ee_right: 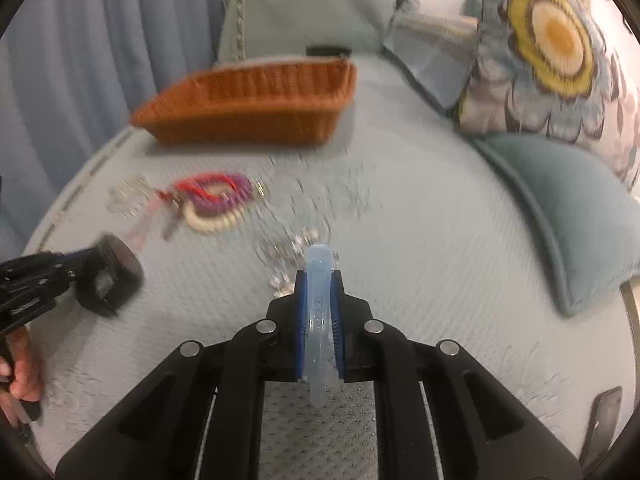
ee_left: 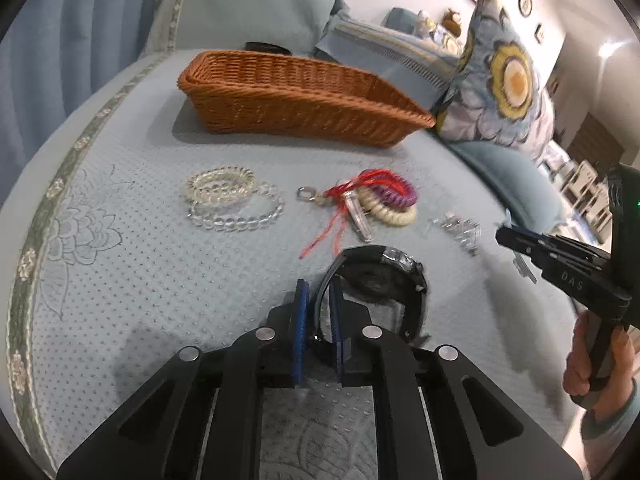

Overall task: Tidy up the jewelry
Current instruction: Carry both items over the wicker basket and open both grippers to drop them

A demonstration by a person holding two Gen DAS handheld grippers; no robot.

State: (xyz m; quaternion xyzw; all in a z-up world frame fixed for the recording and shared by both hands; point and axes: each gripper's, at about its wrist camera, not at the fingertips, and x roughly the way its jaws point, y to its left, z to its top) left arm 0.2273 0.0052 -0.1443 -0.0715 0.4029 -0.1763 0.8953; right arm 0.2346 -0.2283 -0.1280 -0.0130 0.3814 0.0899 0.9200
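My left gripper (ee_left: 319, 286) is shut on the strap of a black watch (ee_left: 380, 276), just above the pale blue bedspread (ee_left: 160, 280). In the right wrist view the watch (ee_right: 116, 276) hangs from that gripper (ee_right: 78, 262) at the left. My right gripper (ee_right: 319, 278) is shut on a pale blue translucent bangle (ee_right: 319, 254), held on edge between the blue pads. It enters the left wrist view from the right (ee_left: 503, 236). On the spread lie clear bead bracelets (ee_left: 228, 200), a red, purple and cream bracelet cluster (ee_left: 372, 200) and a small crystal piece (ee_left: 460, 230). A wicker basket (ee_left: 296, 96) stands behind them.
A floral cushion (ee_left: 504, 80) and a teal cushion (ee_right: 560, 216) lie along the right side. A dark flat object (ee_right: 604, 420) rests at the near right of the spread. A small black item (ee_left: 266, 47) sits behind the basket. Blue curtains (ee_left: 80, 40) hang at the left.
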